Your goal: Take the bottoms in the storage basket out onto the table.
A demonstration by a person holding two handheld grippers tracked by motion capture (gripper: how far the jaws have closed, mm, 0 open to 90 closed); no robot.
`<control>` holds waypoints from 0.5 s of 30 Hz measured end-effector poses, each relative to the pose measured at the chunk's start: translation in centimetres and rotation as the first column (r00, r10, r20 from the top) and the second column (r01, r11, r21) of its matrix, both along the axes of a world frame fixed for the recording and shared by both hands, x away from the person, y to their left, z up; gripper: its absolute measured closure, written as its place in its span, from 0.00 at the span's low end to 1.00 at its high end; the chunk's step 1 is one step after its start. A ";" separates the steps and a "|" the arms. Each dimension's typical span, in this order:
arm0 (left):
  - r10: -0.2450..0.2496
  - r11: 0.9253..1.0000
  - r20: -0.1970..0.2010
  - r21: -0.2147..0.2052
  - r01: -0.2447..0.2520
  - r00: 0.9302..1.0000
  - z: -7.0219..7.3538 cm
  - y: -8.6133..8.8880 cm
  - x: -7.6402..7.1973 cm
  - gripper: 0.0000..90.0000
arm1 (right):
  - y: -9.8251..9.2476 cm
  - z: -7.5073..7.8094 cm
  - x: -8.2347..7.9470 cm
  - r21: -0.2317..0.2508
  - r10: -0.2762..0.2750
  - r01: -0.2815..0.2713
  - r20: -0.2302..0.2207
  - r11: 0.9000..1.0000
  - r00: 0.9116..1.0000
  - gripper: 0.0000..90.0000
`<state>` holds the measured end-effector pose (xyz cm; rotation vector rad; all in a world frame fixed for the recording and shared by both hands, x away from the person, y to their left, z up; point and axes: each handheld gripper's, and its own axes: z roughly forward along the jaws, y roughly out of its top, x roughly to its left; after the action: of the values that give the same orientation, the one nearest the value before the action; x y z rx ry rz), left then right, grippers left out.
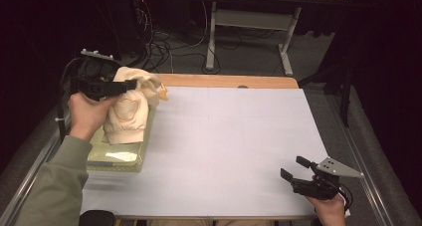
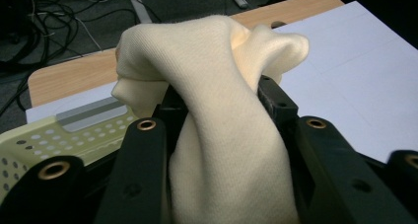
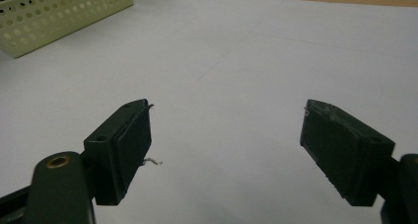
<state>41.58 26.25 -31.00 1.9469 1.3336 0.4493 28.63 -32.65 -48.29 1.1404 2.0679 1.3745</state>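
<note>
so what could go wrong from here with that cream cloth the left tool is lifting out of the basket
1. The left tool pinches only a bunched fold of the cream cloth; the rest hangs loose, so it may slip free.
2. The cloth's lower part still drapes on the pale green perforated basket, so a further lift could snag the rim and drag or tip the basket.
3. The basket sits at the table's left edge; a sideways tug might pull it off.

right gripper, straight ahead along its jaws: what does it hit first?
Likely nothing soon: the open right gripper points across the bare white table sheet; the perforated basket sits off to the left of that line.
</note>
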 end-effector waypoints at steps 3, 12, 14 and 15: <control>-0.014 1.000 0.008 0.001 0.014 1.000 0.2 -0.3 -0.2 0.69 | 0.0 0.0 0.0 -0.002 0.002 -0.002 -0.002 1.000 1.000 0.22; -0.050 0.999 0.026 -0.020 0.051 0.998 0.9 -1.1 -0.6 0.69 | 0.0 0.0 0.0 -0.001 0.004 -0.004 -0.001 1.000 1.000 0.22; -0.059 0.998 0.029 -0.029 0.059 0.998 0.9 -1.4 -0.6 0.69 | 0.0 0.0 0.0 -0.001 0.004 -0.004 -0.003 1.000 1.000 0.22; -0.061 0.998 0.029 -0.029 0.062 0.998 0.9 -1.5 -0.6 0.69 | 0.0 0.0 0.0 -0.002 0.004 -0.004 -0.003 1.000 1.000 0.22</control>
<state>40.99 24.73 -30.07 1.9445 1.2527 0.4227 28.64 -32.61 -48.30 1.1387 2.0737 1.3735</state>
